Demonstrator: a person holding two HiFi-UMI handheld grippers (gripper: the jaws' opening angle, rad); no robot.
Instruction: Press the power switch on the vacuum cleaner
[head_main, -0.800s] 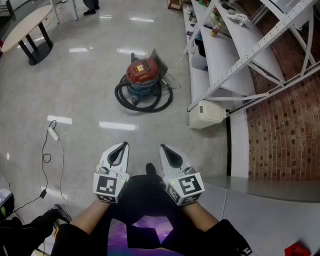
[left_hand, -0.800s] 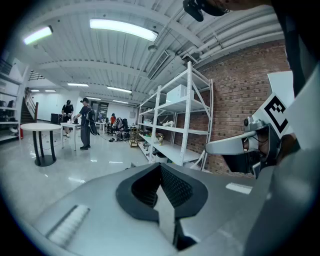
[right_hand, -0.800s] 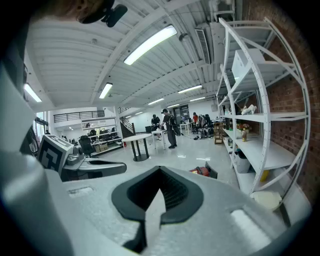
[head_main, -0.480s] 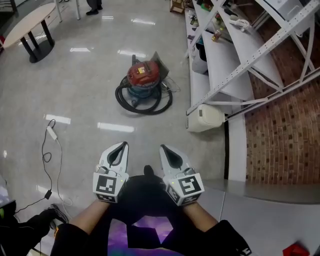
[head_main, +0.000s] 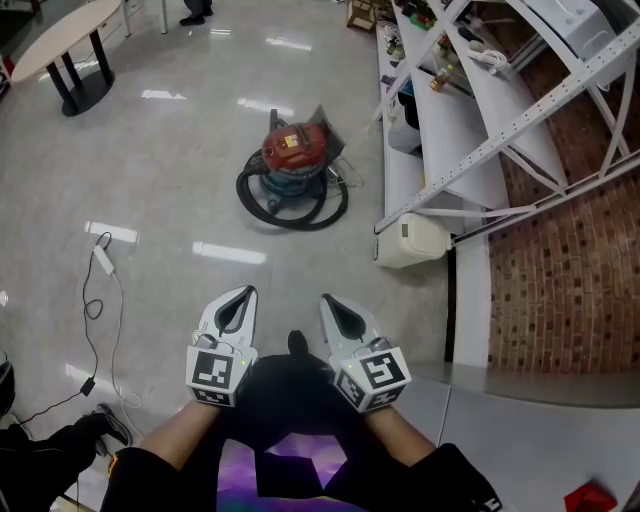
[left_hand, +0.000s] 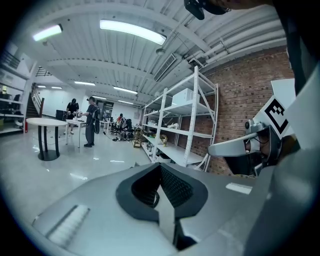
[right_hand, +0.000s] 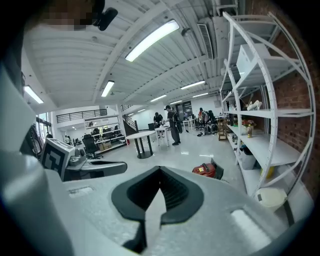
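The red vacuum cleaner (head_main: 293, 165) stands well ahead of the left gripper (head_main: 238, 296) and the slightly nearer right gripper (head_main: 332, 300), both closed and empty.

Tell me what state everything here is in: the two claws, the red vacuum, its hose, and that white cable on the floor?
Left gripper: shut, empty.
Right gripper: shut, empty.
Vacuum cleaner: upright on the floor, well ahead of both grippers; switch too small to read.
Hose: coiled on the floor around the vacuum cleaner's base.
White cable: slack, lying loose on the floor.
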